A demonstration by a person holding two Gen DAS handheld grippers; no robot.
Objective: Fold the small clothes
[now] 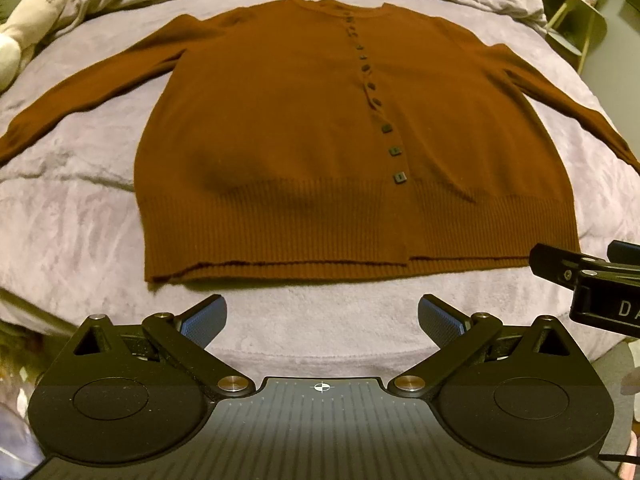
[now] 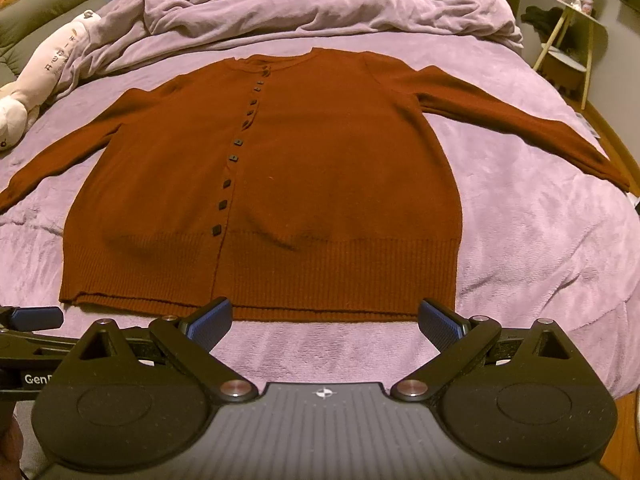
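A rust-brown buttoned cardigan [image 1: 288, 128] [image 2: 304, 184] lies flat and face up on a lilac blanket, both sleeves spread out to the sides, ribbed hem toward me. My left gripper [image 1: 322, 320] hovers open just short of the hem, nothing between its blue pads. My right gripper [image 2: 325, 322] is open too, its fingertips at the hem's edge near the right half of the garment. The right gripper's finger [image 1: 560, 264] shows at the right edge of the left wrist view; the left gripper's finger [image 2: 36, 318] shows at the left edge of the right wrist view.
The lilac blanket [image 2: 540, 240] covers a bed, with a bunched duvet [image 2: 320, 4] at the far end. A white plush toy [image 2: 44, 76] lies at the far left. A small side table [image 2: 568, 40] stands to the right of the bed.
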